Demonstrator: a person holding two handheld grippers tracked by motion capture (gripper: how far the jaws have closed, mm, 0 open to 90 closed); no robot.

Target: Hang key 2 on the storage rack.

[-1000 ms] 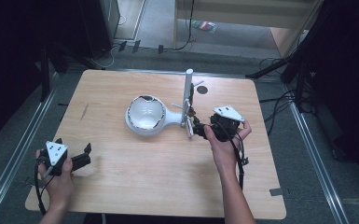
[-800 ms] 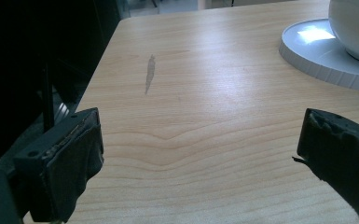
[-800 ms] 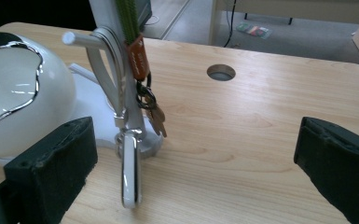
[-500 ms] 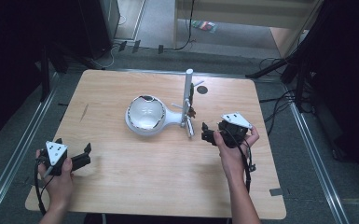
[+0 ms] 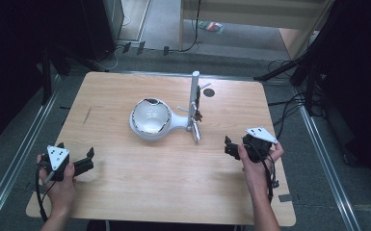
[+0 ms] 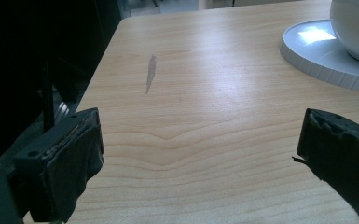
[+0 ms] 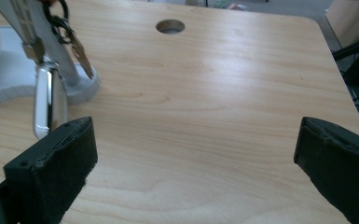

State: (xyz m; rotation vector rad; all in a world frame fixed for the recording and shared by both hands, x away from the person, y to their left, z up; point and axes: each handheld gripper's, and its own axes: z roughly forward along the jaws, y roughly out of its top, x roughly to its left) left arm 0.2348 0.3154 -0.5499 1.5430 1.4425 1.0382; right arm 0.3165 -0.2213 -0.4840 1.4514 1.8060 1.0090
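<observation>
Keys (image 7: 67, 35) hang on stand (image 5: 193, 103); left gripper (image 5: 79, 163), right gripper (image 5: 231, 147) spread, empty (likely done).

White stand (image 5: 168, 126): round bowl-like dish (image 5: 149, 117) with glossy interior, joined by a narrow neck to an upright grey post (image 5: 193, 98) carrying short side pegs. Set upright on the wooden table (image 5: 125, 183), near its middle, closer to the far edge than to the near one. Bunch of keys (image 7: 72, 39) hung from the post on a dark ring; shiny metal piece (image 7: 49, 102) dangling beside it, just above the base.
</observation>
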